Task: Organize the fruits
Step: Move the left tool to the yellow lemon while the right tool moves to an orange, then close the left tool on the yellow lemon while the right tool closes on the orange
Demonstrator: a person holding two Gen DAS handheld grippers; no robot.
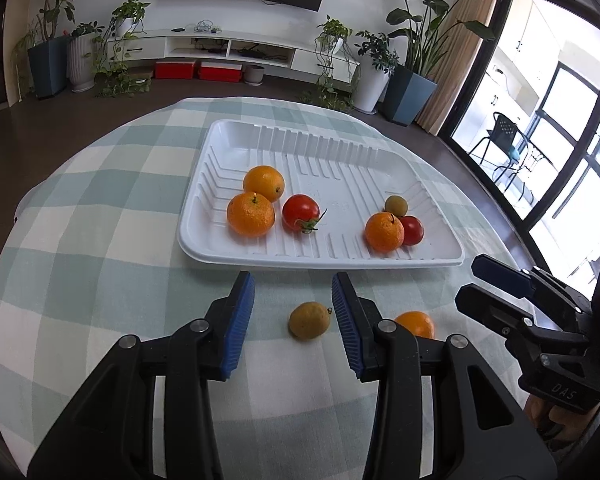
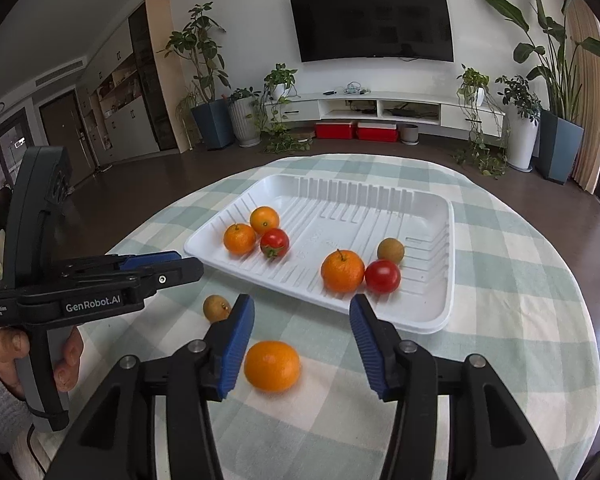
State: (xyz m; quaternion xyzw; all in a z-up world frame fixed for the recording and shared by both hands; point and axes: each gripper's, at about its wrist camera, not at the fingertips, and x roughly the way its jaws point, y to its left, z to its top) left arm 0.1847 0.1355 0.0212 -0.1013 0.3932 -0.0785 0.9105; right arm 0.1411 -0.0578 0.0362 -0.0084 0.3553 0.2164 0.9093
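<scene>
A white tray (image 1: 340, 152) (image 2: 428, 208) on the checked table holds three oranges, two tomatoes and a small brownish-green fruit (image 1: 396, 205) (image 2: 390, 250). On the cloth in front of the tray lie a second brownish-green fruit (image 1: 309, 320) (image 2: 216, 308) and an orange (image 1: 416, 323) (image 2: 272, 365). My left gripper (image 1: 293, 312) is open and empty, its fingers either side of the brownish fruit. My right gripper (image 2: 302, 344) is open and empty, with the loose orange between its fingers, close to the left one.
The round table with its green-and-white checked cloth (image 1: 100, 240) drops off on all sides. The right gripper (image 1: 500, 280) shows at the right of the left wrist view; the left gripper (image 2: 156, 268) shows at the left of the right wrist view, close by.
</scene>
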